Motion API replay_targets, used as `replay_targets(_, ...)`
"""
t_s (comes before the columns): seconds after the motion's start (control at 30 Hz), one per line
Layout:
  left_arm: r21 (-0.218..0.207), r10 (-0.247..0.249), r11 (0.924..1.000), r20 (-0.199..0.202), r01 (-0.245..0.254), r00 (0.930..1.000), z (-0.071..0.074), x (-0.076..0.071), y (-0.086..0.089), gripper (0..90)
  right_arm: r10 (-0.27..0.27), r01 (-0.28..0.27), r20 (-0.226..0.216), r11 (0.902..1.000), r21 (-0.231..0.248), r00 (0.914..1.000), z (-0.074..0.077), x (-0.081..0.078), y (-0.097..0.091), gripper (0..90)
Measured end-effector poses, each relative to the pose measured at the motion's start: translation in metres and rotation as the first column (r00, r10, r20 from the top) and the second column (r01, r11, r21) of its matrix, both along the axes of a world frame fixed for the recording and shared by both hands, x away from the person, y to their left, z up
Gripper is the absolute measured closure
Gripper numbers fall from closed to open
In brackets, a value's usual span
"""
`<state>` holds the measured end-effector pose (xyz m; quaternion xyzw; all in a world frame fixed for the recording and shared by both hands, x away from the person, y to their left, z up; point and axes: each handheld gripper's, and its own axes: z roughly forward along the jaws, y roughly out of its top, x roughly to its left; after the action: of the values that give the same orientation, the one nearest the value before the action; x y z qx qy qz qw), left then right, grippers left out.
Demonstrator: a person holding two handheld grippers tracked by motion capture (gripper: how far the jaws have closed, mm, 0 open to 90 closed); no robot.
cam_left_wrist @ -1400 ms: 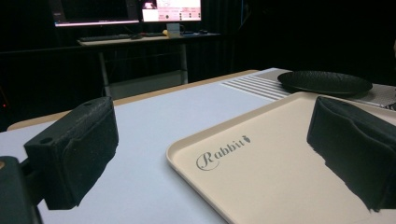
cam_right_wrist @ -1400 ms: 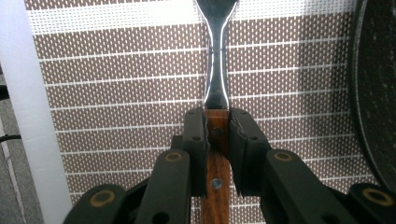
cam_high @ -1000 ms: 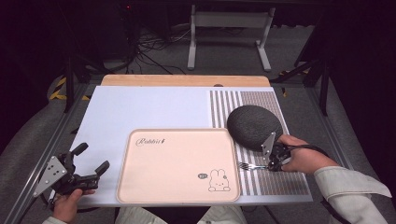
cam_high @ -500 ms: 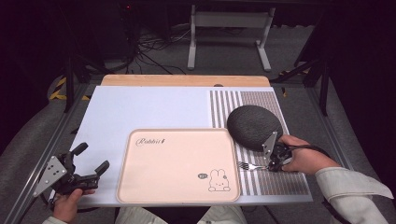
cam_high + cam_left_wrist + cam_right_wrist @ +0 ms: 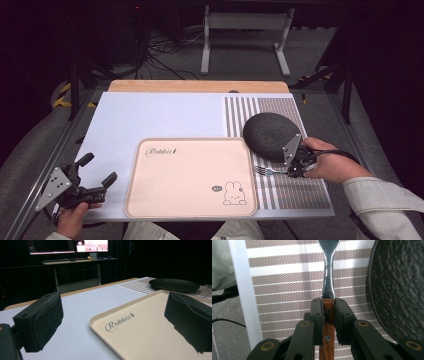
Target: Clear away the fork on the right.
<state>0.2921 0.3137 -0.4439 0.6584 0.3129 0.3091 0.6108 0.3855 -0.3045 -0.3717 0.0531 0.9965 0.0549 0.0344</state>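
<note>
I'm clamping the right gripper (image 5: 328,315) on the fork (image 5: 268,171) by its wooden handle near the table's (image 5: 150,115) right edge, keeping it level; left gripper (image 5: 95,172) is idling open.

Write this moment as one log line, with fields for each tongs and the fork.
left tongs: open, idle beside tray | right tongs: shut on fork handle | fork: over striped mat, near plate

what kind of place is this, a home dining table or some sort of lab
Most likely a lab or recording setup dressed as a dining spot: a tray, striped placemat and dark plate on the table, with bare equipment stands and cables on the dark floor, and monitors behind.
</note>
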Motion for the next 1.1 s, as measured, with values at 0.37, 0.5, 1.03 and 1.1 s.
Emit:
replay_targets(0.37,0.001,0.000,1.0000,0.000,0.000,1.0000,0.000,0.000,0.000,2.7,0.010,-0.012,0.058,0.9993,0.035,0.9982,0.029,0.000,0.015,78.7)
replay_targets(0.5,0.001,-0.002,1.0000,0.001,0.002,1.0000,0.000,0.000,0.000,2.7,0.004,-0.008,0.071,0.9983,0.058,0.9975,0.035,0.000,0.025,78.7)
replay_targets(1.03,0.008,-0.005,1.0000,0.004,0.005,1.0000,0.000,0.000,-0.001,2.7,-0.143,0.138,0.033,0.9838,0.114,0.9892,0.053,0.001,0.059,78.8)
replay_targets(1.1,0.005,-0.005,1.0000,0.006,0.005,1.0000,0.000,0.000,-0.001,2.7,-0.152,0.147,0.036,0.9822,0.116,0.9877,0.054,0.000,0.065,78.7)
